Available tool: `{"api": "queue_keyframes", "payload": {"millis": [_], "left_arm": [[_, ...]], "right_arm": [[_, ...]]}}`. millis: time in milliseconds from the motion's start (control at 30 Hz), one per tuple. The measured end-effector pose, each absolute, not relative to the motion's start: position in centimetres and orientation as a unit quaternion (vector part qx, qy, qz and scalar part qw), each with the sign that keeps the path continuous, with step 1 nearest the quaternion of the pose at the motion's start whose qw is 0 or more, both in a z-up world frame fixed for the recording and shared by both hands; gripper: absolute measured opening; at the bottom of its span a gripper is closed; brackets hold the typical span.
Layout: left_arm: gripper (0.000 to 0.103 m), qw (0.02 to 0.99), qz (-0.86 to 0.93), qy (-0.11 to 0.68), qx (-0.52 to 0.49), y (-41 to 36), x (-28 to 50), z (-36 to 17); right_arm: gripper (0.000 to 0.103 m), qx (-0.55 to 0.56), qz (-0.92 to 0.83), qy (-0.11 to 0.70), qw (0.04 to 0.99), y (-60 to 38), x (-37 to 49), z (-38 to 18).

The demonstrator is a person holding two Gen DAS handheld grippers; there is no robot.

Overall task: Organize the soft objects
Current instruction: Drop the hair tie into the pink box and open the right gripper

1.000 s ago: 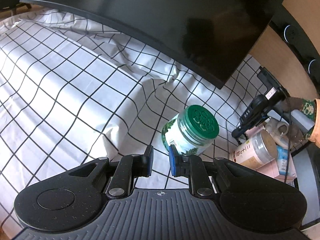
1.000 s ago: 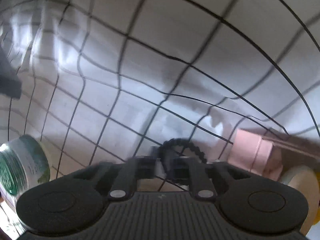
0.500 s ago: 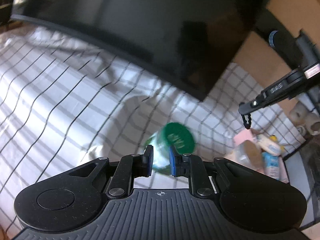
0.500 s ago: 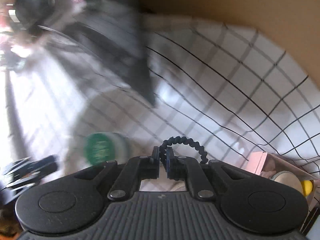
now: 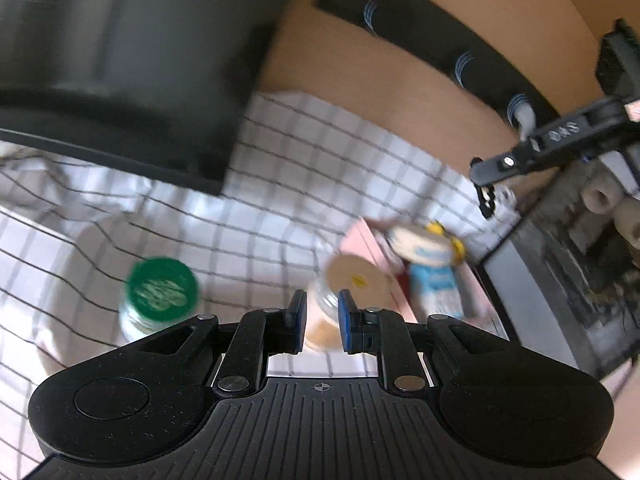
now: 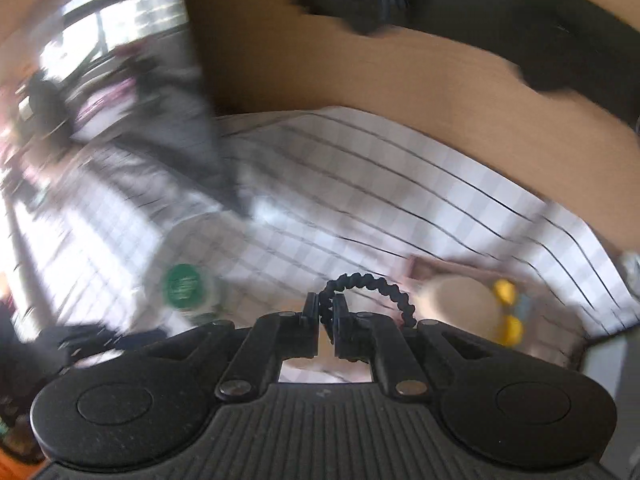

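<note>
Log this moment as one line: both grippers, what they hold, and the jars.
left gripper: open, empty, over tan-lid jar | right gripper: shut on black spiral hair tie | green-lid jar: upright on checked cloth

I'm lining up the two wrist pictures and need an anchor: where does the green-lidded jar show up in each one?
Left wrist view: the green-lidded jar stands at lower left on the checked cloth, left of the left gripper.
Right wrist view: the same jar sits at left of centre, blurred, left of the right gripper.
Shared landmark: the tan-lidded jar, right of the green one in both.
</note>
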State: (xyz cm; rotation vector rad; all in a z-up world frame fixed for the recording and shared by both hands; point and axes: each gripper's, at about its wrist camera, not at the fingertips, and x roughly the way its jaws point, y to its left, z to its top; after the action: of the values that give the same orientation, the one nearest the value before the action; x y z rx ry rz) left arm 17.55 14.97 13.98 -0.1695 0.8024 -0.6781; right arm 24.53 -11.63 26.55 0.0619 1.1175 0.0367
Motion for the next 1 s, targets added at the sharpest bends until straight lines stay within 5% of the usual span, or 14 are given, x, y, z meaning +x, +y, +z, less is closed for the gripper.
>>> {"api": "queue_keyframes", "payload": {"millis": [400,667,767,833,1000], "left_arm": [[0.018,0.838,-0.309,0.447,-0.043,14.6,15.7,10.4],[0.018,0.818,-0.31,0.483,-0.033,16.7,15.5,5.6],[0.018,0.815,-0.31,0.489,-0.037,16.1,15.2,4.3],[0.018,0.817,-0.306,0.486,-0.039,15.3,14.6,3.9],[0.018,0.846,-0.258,0.466,-0.027,13.1,11.9,3.0]], "right_arm": [[0.006,0.204,-0.058,0.573,0.792,-20.1,24.1,11.4],[0.008,0.252,-0.109,0.533,0.801,-21.8,22.3,7.8],[0.019,0.237,-0.093,0.52,0.815,-20.8,20.4,8.9],[0.036,0.212,-0.08,0.512,0.829,-20.0,19.0,10.0],[0.042,0.148,-0.044,0.465,0.872,-19.0,15.1,13.1]]}}
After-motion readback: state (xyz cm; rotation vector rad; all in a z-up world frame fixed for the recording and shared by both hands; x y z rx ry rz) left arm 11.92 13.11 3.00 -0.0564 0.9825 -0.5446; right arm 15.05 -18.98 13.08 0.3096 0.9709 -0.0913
